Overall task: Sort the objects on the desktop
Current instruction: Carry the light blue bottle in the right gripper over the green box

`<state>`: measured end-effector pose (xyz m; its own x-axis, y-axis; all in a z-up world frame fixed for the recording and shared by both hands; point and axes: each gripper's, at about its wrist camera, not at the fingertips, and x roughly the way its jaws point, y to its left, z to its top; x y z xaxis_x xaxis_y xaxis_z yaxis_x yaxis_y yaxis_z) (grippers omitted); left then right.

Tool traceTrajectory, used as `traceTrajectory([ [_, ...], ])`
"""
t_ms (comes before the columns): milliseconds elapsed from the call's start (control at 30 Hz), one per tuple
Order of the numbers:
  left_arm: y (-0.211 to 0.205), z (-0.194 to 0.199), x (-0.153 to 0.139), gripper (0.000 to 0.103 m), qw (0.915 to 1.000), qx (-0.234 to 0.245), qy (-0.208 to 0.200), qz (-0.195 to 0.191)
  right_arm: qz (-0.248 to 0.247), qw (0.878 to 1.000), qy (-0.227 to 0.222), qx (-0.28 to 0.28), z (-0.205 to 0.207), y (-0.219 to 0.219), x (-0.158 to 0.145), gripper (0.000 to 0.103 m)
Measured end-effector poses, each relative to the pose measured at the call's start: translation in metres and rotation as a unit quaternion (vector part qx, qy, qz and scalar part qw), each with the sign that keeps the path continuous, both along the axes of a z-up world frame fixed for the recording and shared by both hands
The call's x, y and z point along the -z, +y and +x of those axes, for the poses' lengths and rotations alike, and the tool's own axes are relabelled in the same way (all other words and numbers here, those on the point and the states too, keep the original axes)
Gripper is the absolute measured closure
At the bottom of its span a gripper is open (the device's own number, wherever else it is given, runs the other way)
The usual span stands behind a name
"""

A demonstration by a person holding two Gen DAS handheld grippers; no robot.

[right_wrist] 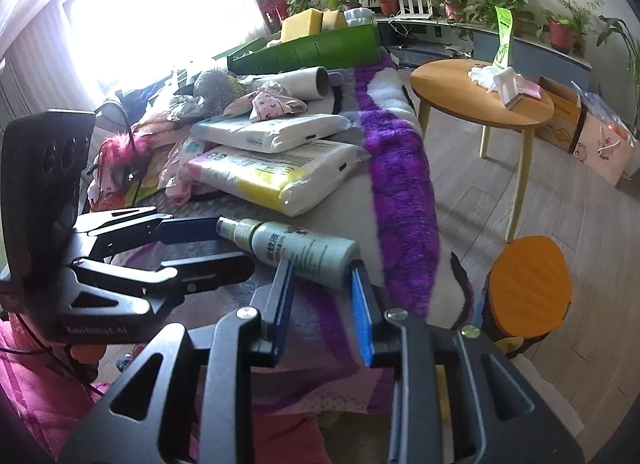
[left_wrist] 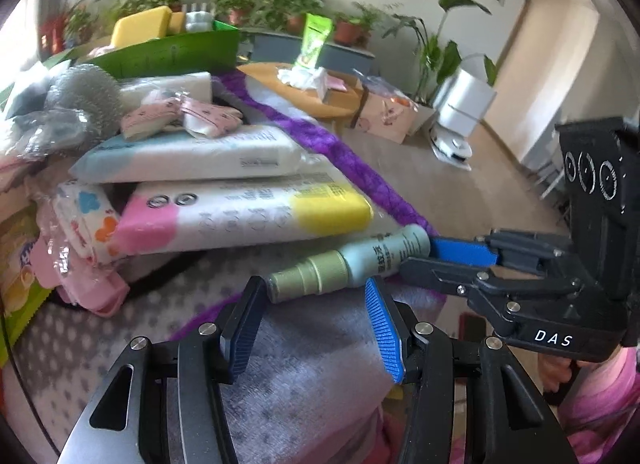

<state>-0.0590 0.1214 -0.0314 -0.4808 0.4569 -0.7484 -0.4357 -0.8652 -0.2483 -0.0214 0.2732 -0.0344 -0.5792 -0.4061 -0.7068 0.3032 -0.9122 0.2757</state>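
Note:
A pale blue spray bottle [left_wrist: 380, 256] [right_wrist: 304, 248] with a green cap lies crosswise over a grey and purple blanket [left_wrist: 312, 364]. My right gripper [right_wrist: 321, 266] [left_wrist: 420, 256] is shut on the bottle's base end, one pad against each side. My left gripper [left_wrist: 315, 286] [right_wrist: 235, 247] comes in from the cap end. Its jaws stand open, and the cap lies across the gap at the fingertips. A sliver of space shows between the cap's end and the dark left pad [left_wrist: 244, 328]. The blue right pad [left_wrist: 384, 328] overlaps the bottle's shoulder.
A stack of soft tissue packs [left_wrist: 240, 216] [right_wrist: 272, 180] lies just behind the bottle. A steel scourer [left_wrist: 88, 92], small pink packets and a green box [left_wrist: 180, 52] are further back. To the right, past the blanket's edge, stand a round wooden table [right_wrist: 480, 96] and an orange stool [right_wrist: 528, 284].

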Motion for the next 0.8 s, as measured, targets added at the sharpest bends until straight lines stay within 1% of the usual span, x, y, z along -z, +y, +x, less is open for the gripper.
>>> traceTrajectory([
  [133,0.002,-0.003,0.002,0.051,1.0000,-0.003,0.002,-0.002,-0.015,1.000,-0.007,0.005,-0.004,0.002,0.002,0.074],
  [367,0.008,-0.002,0.000,0.051,0.9994,-0.007,0.019,-0.029,0.003,1.000,-0.003,0.002,-0.007,-0.007,0.000,0.072],
  [433,0.007,0.000,-0.002,0.051,0.9993,-0.009,0.018,-0.032,0.004,1.000,-0.004,0.004,-0.006,-0.008,-0.001,0.073],
  [533,0.007,0.007,-0.008,0.051,0.9990,-0.013,0.020,-0.038,0.005,1.000,0.001,0.011,-0.001,-0.009,-0.007,0.074],
  [600,0.006,0.016,-0.017,0.051,0.9985,-0.017,0.032,-0.041,0.011,1.000,0.011,0.013,0.005,-0.013,-0.014,0.074],
  [800,-0.004,0.025,-0.042,0.051,0.9973,-0.033,0.058,-0.031,0.023,0.999,0.046,-0.002,0.020,-0.022,-0.039,0.074],
])
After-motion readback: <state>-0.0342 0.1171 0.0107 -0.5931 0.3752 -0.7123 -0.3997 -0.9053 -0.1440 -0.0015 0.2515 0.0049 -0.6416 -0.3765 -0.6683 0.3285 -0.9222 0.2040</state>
